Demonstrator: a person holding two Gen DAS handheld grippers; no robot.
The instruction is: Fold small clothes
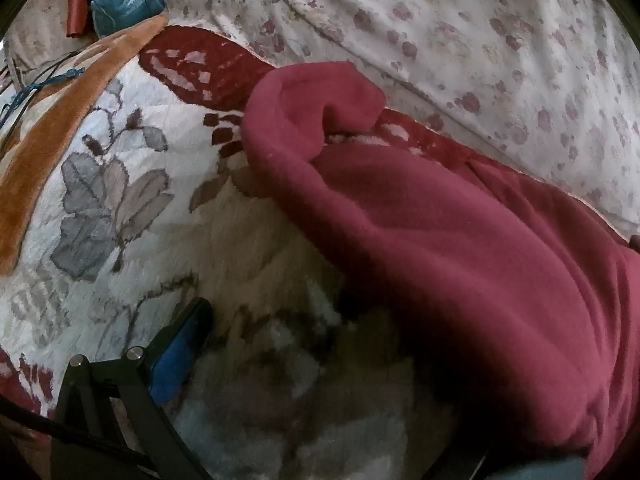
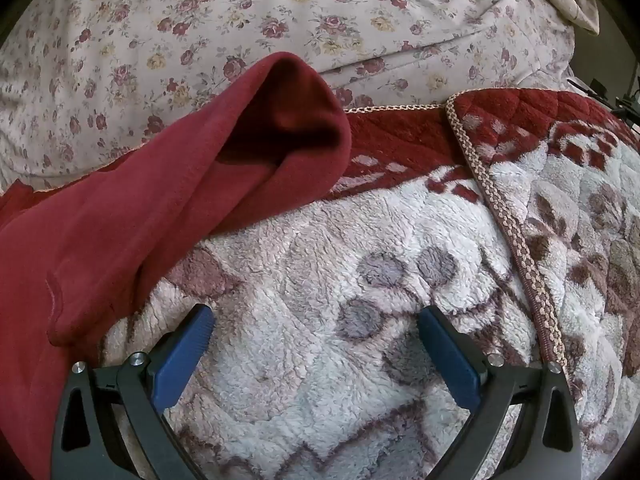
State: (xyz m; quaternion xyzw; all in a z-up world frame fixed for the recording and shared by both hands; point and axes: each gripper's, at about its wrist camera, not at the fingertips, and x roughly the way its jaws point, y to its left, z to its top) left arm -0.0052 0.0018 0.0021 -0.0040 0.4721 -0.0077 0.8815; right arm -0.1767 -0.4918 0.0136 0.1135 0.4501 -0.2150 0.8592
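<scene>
Your right gripper [image 2: 316,344] hovers with fingers apart over the fleecy floral blanket [image 2: 320,260]; your left gripper's [image 1: 320,420] state cannot be told. The maroon fleece garment [image 2: 132,208] lies rumpled along the blanket's far edge. Grabbing low could pinch blanket pile along with it.

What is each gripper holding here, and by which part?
The right gripper holds nothing: its jaws stand open over the blanket, beside the red garment. The left gripper's far finger is hidden under the garment, so no hold can be told.
</scene>
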